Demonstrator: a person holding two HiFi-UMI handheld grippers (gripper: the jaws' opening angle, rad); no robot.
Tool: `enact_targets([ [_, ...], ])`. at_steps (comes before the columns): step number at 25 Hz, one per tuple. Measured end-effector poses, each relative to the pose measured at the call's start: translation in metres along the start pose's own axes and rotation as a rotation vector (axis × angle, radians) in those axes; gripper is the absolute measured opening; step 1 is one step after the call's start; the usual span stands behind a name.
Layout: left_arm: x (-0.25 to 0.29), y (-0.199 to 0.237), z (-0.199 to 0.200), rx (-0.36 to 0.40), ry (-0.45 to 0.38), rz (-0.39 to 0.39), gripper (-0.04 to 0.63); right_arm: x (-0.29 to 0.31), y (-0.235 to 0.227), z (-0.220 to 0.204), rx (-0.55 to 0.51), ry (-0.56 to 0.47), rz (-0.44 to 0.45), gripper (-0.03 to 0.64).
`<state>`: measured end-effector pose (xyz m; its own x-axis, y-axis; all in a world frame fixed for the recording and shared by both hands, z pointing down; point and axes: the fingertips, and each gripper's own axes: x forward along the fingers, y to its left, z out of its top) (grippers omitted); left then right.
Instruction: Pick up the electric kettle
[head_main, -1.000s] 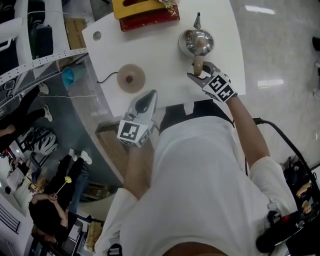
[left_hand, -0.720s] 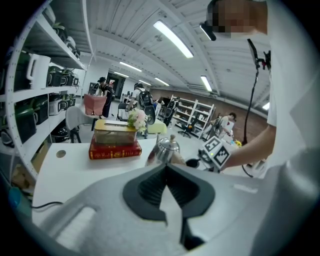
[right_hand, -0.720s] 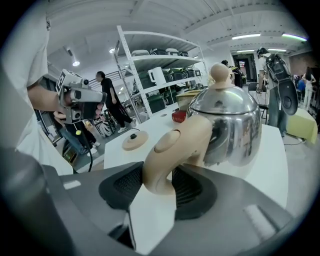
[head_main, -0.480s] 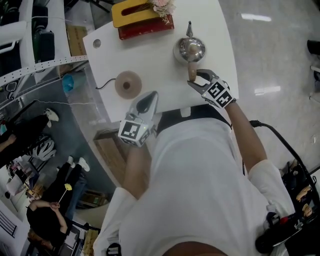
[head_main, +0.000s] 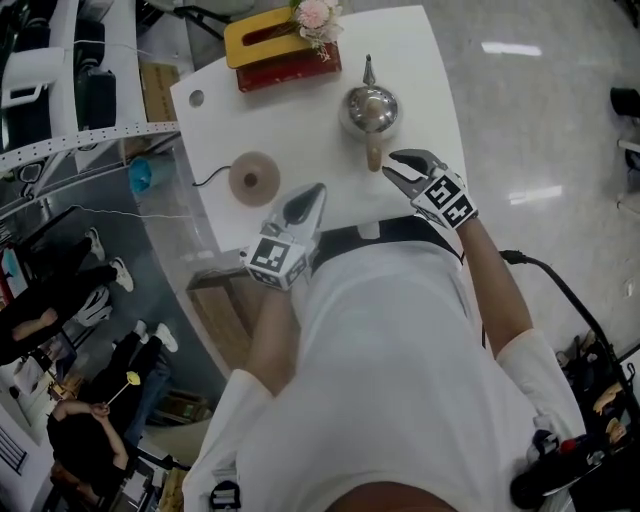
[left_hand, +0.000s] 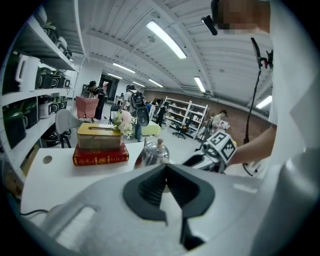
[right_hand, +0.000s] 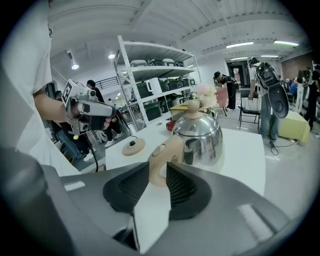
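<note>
Fingers (right_hand: 182, 187) of the right gripper (right_hand: 159, 172) have just been closing and now sit clamped on the lower end of the wooden handle (right_hand: 162, 157) of the kettle (right_hand: 200, 137). That is the sensible hold, since the handle sticks out toward the person and keeps the pads off the round, shiny steel body. The kettle is near the right side of the white table (head_main: 300, 110); I cannot tell whether its bottom has left the tabletop. It is not on its round power base (head_main: 252, 177), which lies well apart to the left with its cord trailing off, so nothing needs undocking. The left gripper (left_hand: 166, 170) hangs back at the near table edge, fingers together on nothing, probably just kept out of the way.
</note>
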<state>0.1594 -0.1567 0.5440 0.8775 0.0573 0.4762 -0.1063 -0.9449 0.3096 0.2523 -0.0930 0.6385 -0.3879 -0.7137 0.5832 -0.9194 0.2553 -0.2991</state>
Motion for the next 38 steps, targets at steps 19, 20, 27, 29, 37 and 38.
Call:
enact_targets([
  [19,0.02,-0.026,0.007,-0.02,-0.031,0.028,0.002,-0.037,0.0,0.021,-0.028,-0.106,0.004,0.003],
  [20,0.018,-0.028,0.006,-0.02,-0.032,0.028,0.002,-0.037,0.003,0.021,-0.027,-0.109,0.001,0.003],
  [27,-0.001,-0.03,0.002,-0.002,-0.051,0.017,0.002,-0.044,0.026,0.031,-0.02,-0.145,-0.048,0.003],
  [29,-0.009,-0.032,0.002,0.012,-0.063,0.011,0.002,-0.047,0.033,0.031,-0.02,-0.153,-0.079,0.003],
  [37,-0.051,-0.043,-0.005,0.063,-0.089,-0.015,0.002,-0.062,0.074,0.031,-0.003,-0.189,-0.185,0.003],
  [38,-0.058,-0.046,-0.005,0.068,-0.095,-0.018,0.002,-0.065,0.081,0.031,-0.006,-0.192,-0.193,0.003],
])
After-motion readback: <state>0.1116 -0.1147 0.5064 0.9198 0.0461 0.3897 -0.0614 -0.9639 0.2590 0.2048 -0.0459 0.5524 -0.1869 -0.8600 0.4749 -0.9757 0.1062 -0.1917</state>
